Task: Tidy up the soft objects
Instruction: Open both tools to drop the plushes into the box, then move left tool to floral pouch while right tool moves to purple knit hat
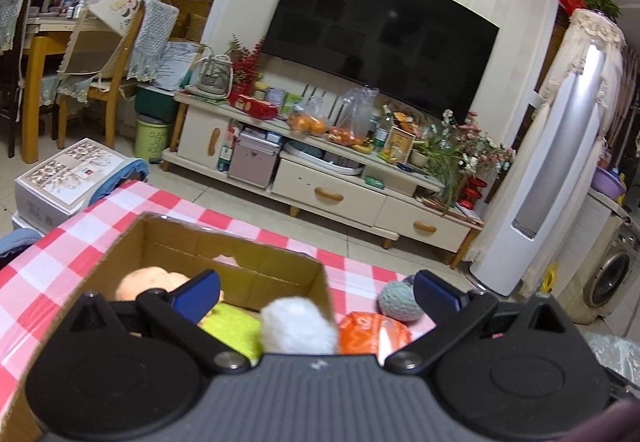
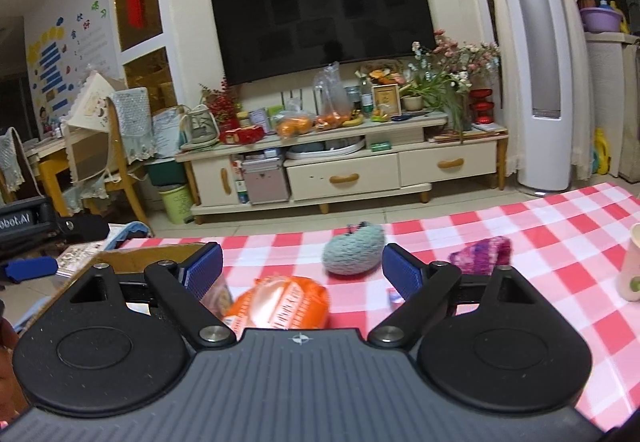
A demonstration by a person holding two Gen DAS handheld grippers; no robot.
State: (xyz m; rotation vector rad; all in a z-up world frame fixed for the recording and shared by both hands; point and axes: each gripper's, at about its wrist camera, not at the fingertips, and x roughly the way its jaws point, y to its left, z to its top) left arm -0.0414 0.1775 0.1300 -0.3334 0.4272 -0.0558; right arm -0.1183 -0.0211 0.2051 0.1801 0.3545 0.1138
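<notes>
A cardboard box stands open on the red-and-white checked tablecloth. In it lie a peach plush, a lime-green soft piece and a white fluffy ball against its right wall. My left gripper hovers over the box's near right corner, open and holding nothing. Right of the box lie an orange packet and a grey-blue yarn ball. My right gripper is open and holds nothing above the orange packet, with the yarn ball just beyond. A purple knitted piece lies to the right.
A pale cup stands at the table's right edge. Beyond the table are a cluttered TV cabinet, a tall white floor fan unit, and chairs at a dining table. A printed carton sits on the floor at left.
</notes>
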